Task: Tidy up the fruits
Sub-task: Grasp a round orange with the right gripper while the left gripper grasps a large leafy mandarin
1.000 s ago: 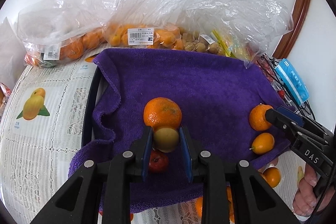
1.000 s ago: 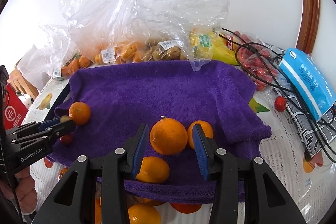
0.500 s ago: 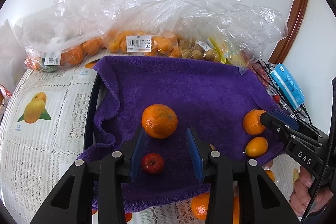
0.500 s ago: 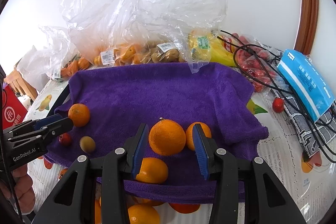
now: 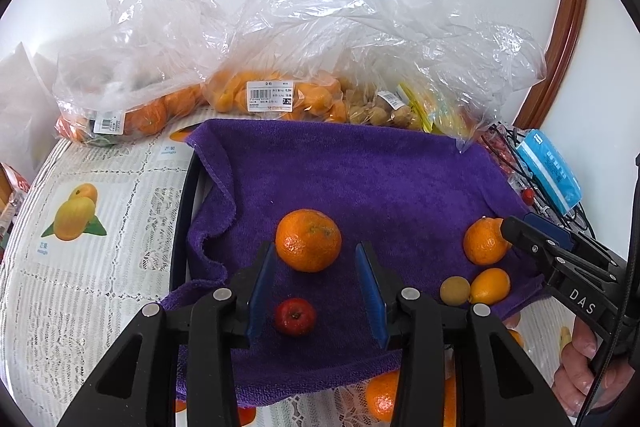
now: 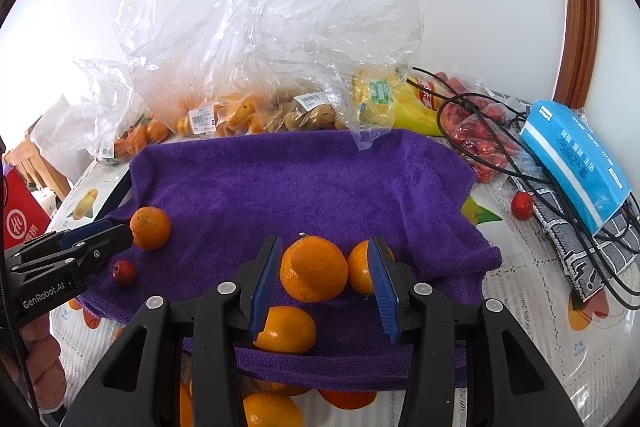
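Note:
A purple towel (image 5: 360, 171) lies over the table with fruit on it. My left gripper (image 5: 316, 267) is open and empty, just behind a mandarin (image 5: 308, 239), with a small red fruit (image 5: 295, 316) between its fingers lower down. A yellow-green round fruit (image 5: 455, 290) lies beside an oval kumquat (image 5: 490, 285) at the right. My right gripper (image 6: 324, 267) is open, its fingers either side of an orange (image 6: 313, 268); another orange (image 6: 360, 271) sits partly behind the right finger and a third (image 6: 286, 329) lies lower.
Clear plastic bags of fruit (image 5: 272, 99) line the back by the wall. A blue tissue pack (image 6: 576, 163) and black cables (image 6: 500, 131) lie at the right. More oranges (image 6: 272, 411) lie under the towel's front edge. The tablecloth (image 5: 92, 227) shows at the left.
My left gripper opened and let go of the yellow-green fruit, which rolled right and came to rest beside the kumquat. The left gripper drew back slightly. The right gripper stayed put.

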Demonstrator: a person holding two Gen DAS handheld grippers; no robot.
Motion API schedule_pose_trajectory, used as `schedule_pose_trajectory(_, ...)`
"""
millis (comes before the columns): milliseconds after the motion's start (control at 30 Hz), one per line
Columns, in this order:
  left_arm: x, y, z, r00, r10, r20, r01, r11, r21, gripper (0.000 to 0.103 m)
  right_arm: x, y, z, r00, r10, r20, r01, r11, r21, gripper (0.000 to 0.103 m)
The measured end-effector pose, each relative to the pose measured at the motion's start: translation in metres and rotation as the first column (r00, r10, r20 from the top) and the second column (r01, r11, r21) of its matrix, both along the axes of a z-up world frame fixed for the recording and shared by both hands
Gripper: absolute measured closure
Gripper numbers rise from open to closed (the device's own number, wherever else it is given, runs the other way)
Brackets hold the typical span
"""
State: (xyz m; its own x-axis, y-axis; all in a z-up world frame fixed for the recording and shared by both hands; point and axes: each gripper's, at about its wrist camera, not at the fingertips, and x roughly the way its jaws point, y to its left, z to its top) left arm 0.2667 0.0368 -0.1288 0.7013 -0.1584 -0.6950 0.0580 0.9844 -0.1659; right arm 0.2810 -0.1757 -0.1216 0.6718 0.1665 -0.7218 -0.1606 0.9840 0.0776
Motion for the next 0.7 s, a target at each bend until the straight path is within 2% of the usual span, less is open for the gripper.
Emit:
schedule_pose_trajectory(67,0.000,0.000,0.000,1.000,0.001,0.001,-0.001,1.000,-0.002,0.064,-0.001,-0.001,0.001,1.000,-0.007,0.010,0.007,1.000,-0.003,0.055)
schedule_pose_trajectory(367,-0.008,-0.003,0.009,1.000,-0.006,0.025,0.006,1.000,-0.001,0.064,-0.009,0.002,0.014,0.998,-0.010,0.065,0.008,1.000,0.019,0.055)
schedule_pose_trajectory(467,-0.009,-0.006,0.010,1.000,-0.019,0.015,0.019,1.000,-0.009,0.064,-0.012,0.002,0.019,0.995,-0.038,0.087,0.037,0.999,0.006,0.055)
schedule_pose_trajectory(700,-0.025,-0.005,0.018,0.999,-0.039,0.030,0.039,0.999,0.004,0.062,-0.035,-0.001,0.030,0.998,-0.037,0.053,0.037,0.999,-0.001,0.055)
